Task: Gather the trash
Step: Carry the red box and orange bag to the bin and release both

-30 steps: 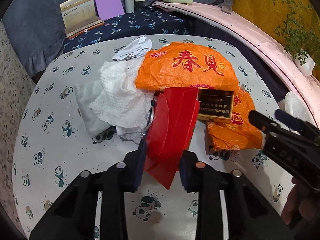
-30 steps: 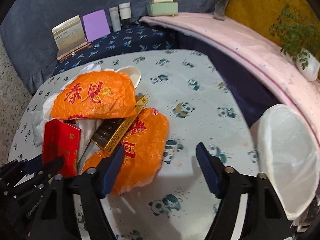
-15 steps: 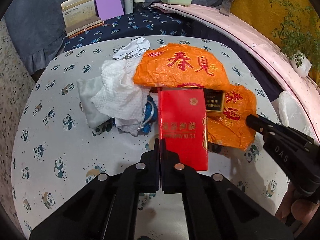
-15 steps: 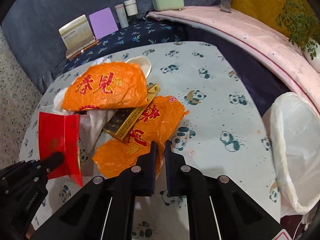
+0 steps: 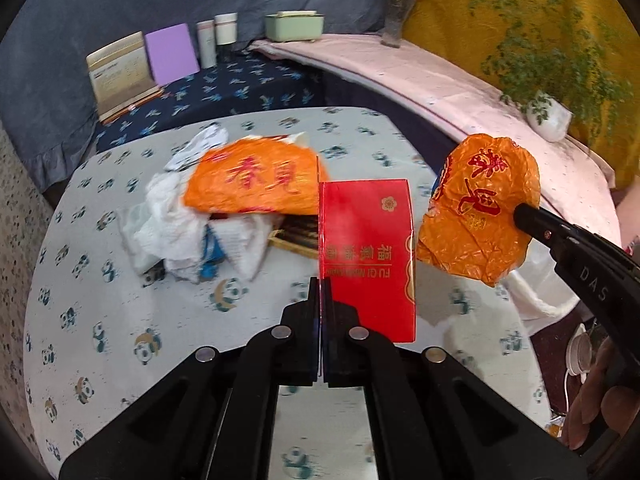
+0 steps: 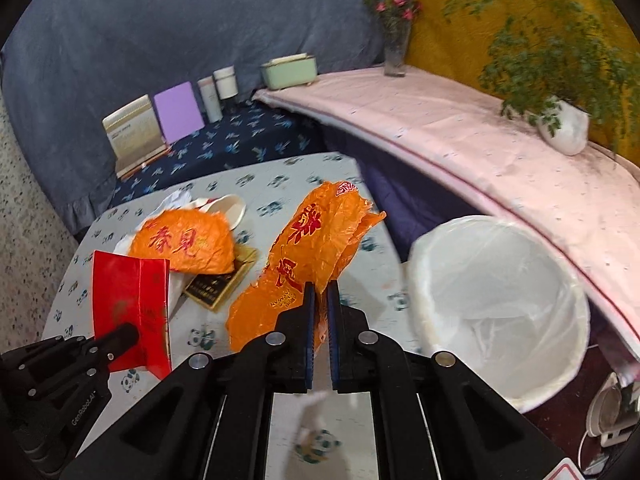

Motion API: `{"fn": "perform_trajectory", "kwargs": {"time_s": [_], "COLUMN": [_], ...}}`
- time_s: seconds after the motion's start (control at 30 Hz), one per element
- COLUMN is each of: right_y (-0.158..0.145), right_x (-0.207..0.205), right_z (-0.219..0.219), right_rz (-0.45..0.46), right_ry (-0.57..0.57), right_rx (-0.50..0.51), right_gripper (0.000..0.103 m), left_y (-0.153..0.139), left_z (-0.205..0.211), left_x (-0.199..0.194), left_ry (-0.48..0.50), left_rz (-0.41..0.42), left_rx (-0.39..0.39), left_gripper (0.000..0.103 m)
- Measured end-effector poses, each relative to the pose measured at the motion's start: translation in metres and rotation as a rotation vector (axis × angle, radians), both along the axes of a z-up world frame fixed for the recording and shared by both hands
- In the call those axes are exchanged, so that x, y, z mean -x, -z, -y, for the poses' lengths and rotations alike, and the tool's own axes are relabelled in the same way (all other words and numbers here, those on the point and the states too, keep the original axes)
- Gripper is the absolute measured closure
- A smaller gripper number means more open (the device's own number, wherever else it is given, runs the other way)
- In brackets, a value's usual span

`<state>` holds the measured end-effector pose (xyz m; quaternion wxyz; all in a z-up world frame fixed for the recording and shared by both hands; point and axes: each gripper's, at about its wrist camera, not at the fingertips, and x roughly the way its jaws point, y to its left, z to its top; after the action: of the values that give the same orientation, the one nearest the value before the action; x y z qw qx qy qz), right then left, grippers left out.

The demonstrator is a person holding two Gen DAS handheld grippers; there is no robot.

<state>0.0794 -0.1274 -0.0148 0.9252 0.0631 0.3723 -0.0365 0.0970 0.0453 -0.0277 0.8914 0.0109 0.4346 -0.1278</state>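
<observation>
My left gripper is shut on a red envelope and holds it above the panda-print table; it also shows in the right wrist view. My right gripper is shut on a crumpled orange plastic bag, lifted off the table, also seen in the left wrist view. A second orange bag, white tissues and a dark gold-edged box lie in a pile on the table. A white lined trash bin stands to the right of the table.
A dark blue bench behind the table holds a booklet, a purple card, two cups and a green box. A pink-covered ledge with a potted plant and a flower vase runs along the right.
Both grippers have risen from the table. The right one lifted the orange bag toward the bin side; the left one lifted the red envelope clear of the pile.
</observation>
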Motion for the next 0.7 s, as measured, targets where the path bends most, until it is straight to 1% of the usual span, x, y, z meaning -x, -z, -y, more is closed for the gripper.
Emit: {"fn": "perform_trajectory", "kwargs": {"time_s": [0.2, 0.33, 0.5, 0.7], "right_y": [-0.013, -0.014, -0.009, 0.003], "right_x": [0.024, 0.039, 0.050, 0.053], "right_z": [0.051, 0.089, 0.130, 0.166], "right_rz": [0.032, 0.038, 0.030, 0.006], "right_ry": [0.109, 0.195, 0.287, 0.346], "right_rx": [0.016, 0.024, 0.037, 0.041], "right_gripper": [0.097, 0.097, 0.097, 0.097], "left_y": [-0.011, -0.015, -0.019, -0.017], "left_z": [0.057, 0.097, 0.145, 0.194], "left_x": [0.008, 0.010, 0.010, 0.007], "left_ry": [0.109, 0.183, 0.273, 0.355], "left_rz": [0.019, 0.016, 0.026, 0.024], "left_rx": [0.011, 0.026, 0.041, 0.044], "left_gripper": [0.103, 0.103, 0.103, 0.103]}}
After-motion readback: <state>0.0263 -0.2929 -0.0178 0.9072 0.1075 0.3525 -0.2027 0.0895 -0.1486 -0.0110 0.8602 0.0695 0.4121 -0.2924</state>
